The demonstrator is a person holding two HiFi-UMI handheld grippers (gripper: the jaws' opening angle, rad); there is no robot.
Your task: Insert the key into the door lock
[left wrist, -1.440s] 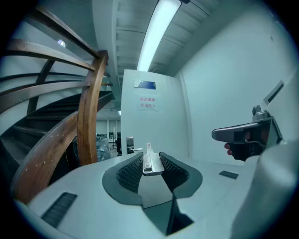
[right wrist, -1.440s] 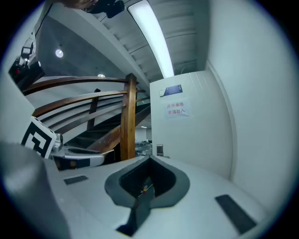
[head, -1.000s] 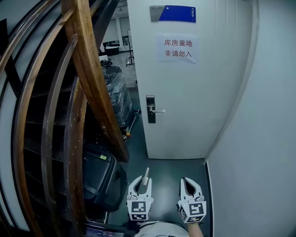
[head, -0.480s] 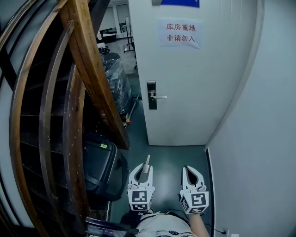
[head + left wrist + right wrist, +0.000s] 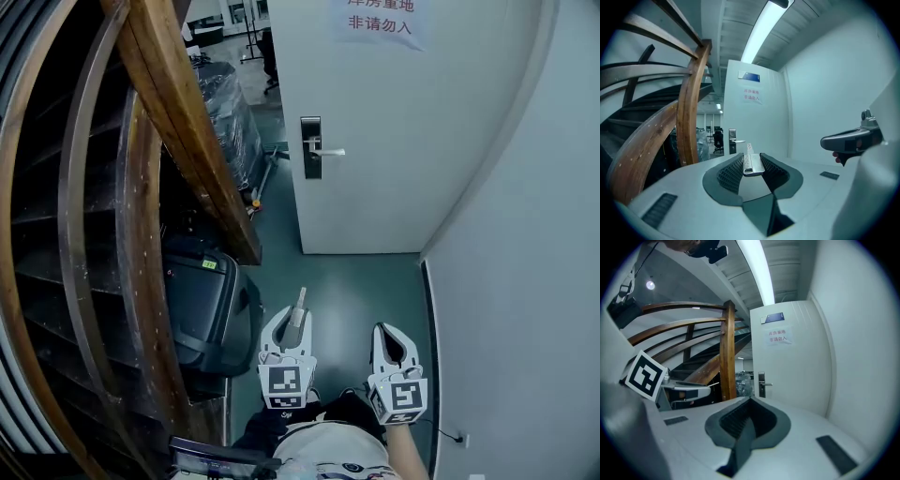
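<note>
A white door (image 5: pixel 412 122) stands ahead with a dark lock plate (image 5: pixel 311 147) and a silver lever handle (image 5: pixel 330 151). In the head view my left gripper (image 5: pixel 292 323) is shut on a silver key (image 5: pixel 299 307), whose blade points forward toward the door, well short of it. The left gripper view shows the key (image 5: pixel 751 162) clamped between the pads, with the lock plate (image 5: pixel 732 140) far beyond. Level with the left one and to its right, my right gripper (image 5: pixel 385 332) is shut and holds nothing. From the right gripper view the lock plate (image 5: pixel 761 383) is distant.
A curved wooden stair rail (image 5: pixel 173 112) fills the left side. A black case (image 5: pixel 202 314) sits under it beside my left gripper. Plastic-wrapped goods (image 5: pixel 230 117) stand left of the door. A white wall (image 5: pixel 525 281) closes the right. The dark green floor (image 5: pixel 352 281) runs to the door.
The head view has tipped down and come closer: door and lock plate have slid up the frame. Both grippers sit a little higher in view, the key still held.
</note>
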